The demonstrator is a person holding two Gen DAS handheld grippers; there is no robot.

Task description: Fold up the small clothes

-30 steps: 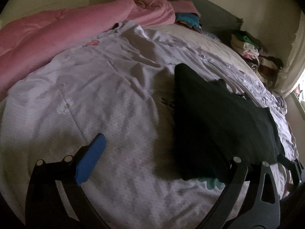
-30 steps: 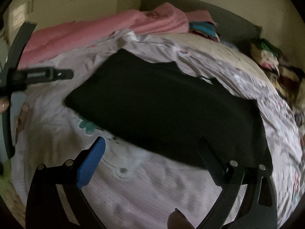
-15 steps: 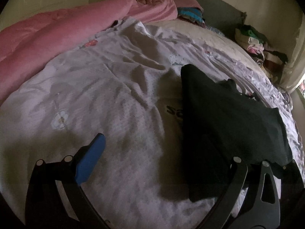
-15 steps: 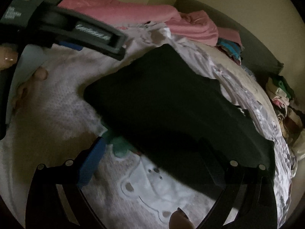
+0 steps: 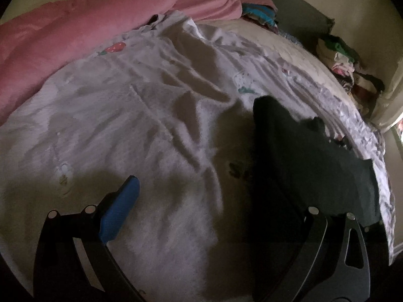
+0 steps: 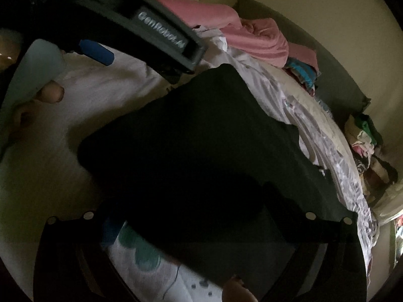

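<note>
Both jaws apart: left hand-held gripper, right hand-held gripper. Risk: dark garment bunches if dragged across rumpled bed sheet.

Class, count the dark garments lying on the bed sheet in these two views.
1: a single dark garment spread on the bed sheet, to the right of the left gripper's view. Others may be hidden.

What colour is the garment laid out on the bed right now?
Black, or very dark; the garment shows best in the right wrist view, on the pale printed sheet.
</note>
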